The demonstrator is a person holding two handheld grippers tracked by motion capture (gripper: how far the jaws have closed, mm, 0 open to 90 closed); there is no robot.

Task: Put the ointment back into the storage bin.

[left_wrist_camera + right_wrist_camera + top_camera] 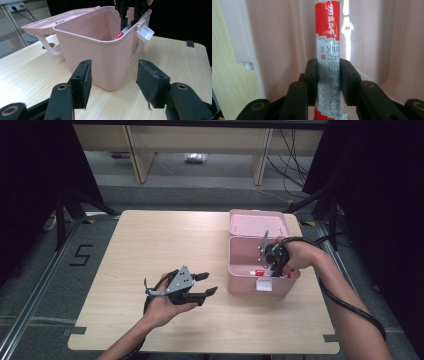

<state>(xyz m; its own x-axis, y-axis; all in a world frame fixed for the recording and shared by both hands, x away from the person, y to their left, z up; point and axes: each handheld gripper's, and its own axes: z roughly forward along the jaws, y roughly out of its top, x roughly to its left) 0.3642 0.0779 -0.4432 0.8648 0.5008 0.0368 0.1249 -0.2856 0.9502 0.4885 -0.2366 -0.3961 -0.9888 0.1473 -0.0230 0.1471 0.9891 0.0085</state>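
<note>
**Tube going into the pink box**

Right gripper point(270, 266) reaches down into the open pink plastic storage box point(240, 281), jaws clamped on a red-and-white ointment tube point(328, 62). In the right gripper view the pads press both sides of the tube's white printed middle; the red end points down into the box, whose pink walls are behind it. Tube is inside the box opening, not yet let go. Whether it rests on the bottom: cannot tell.

Judged stage: placing nearly done; release and withdrawal are left, then perhaps closing the hinged lid point(258, 222), which lies folded back.

Left gripper point(200, 284) hovers over the wooden table point(150, 245) beside the box, jaws wide, holding nothing.

Tube: slim, glossy, flattish, grey lettering on the white band.
</note>
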